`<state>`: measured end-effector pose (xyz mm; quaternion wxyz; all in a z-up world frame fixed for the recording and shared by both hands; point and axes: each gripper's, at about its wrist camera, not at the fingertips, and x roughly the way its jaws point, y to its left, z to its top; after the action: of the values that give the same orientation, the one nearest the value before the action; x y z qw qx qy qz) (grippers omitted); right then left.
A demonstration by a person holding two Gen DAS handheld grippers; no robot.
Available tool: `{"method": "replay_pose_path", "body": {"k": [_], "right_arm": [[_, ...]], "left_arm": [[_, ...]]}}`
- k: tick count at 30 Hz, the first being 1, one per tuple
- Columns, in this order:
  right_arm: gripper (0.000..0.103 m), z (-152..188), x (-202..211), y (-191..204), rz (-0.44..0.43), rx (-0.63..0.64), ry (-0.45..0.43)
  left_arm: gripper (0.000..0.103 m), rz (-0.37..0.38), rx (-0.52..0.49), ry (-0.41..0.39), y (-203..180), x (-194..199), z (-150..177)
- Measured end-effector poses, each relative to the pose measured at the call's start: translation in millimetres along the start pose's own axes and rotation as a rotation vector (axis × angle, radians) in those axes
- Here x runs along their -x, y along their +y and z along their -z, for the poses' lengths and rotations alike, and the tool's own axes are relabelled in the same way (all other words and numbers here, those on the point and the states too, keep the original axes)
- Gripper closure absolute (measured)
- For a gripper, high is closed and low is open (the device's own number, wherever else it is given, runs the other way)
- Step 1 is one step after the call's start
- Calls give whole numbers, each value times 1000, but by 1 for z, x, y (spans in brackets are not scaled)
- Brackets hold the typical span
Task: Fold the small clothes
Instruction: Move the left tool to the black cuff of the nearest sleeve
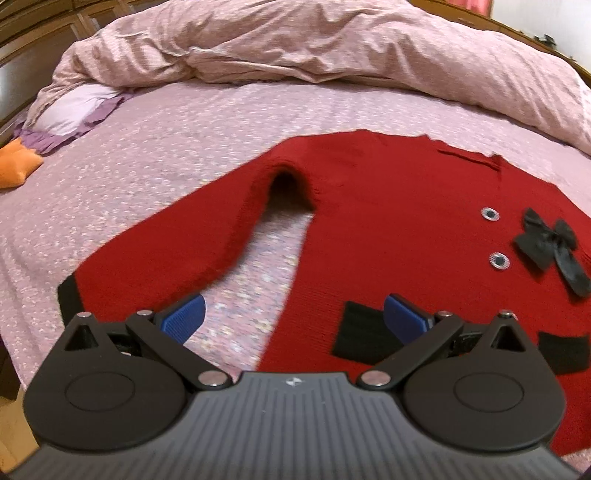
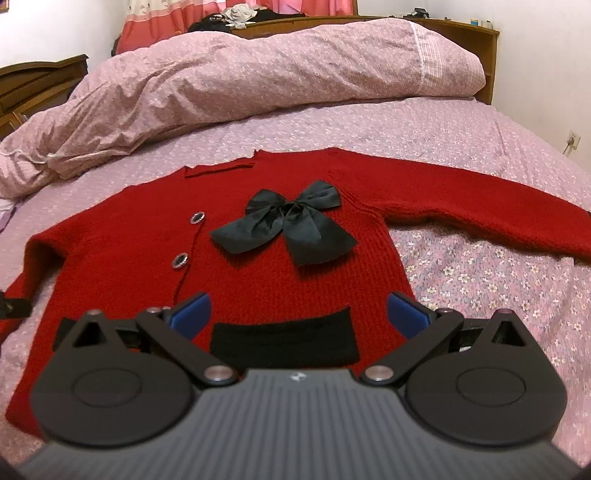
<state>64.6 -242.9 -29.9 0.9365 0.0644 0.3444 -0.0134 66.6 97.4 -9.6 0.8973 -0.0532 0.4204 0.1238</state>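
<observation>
A small red knit cardigan (image 2: 295, 280) lies flat on the bed, front up, with a black bow (image 2: 288, 225), two shiny buttons and black pocket patches (image 2: 284, 339). Both sleeves are spread outward; the left sleeve (image 1: 177, 236) ends in a black cuff (image 1: 70, 302), and the right sleeve (image 2: 480, 206) runs off to the right. My left gripper (image 1: 293, 317) hovers open above the cardigan's left hem edge with nothing between its fingers. Over the lower hem near the right pocket, my right gripper (image 2: 299, 314) also stands open and holds nothing.
A rumpled pink duvet (image 2: 258, 85) is heaped across the far side of the bed. The floral purple sheet (image 2: 480, 288) surrounds the cardigan. A lilac pillow (image 1: 74, 110) and an orange item (image 1: 18, 166) lie far left. A wooden headboard (image 2: 461, 33) stands behind.
</observation>
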Motion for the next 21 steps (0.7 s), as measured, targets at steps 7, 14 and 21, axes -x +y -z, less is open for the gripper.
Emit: {"method": "replay_pose_path", "body": {"k": [7,14,21], "right_arm": [[0,0,-10,2,9,10,22],[0,2,-16,1,22,13,45],[0,6,-18,-2,44,4,62]], "left_arm": [[0,-53,16,-6,31,-9,-13],[0,-159,66,-15,71,-24,-30],[0,-221,113,16,111,-39,-32]]}}
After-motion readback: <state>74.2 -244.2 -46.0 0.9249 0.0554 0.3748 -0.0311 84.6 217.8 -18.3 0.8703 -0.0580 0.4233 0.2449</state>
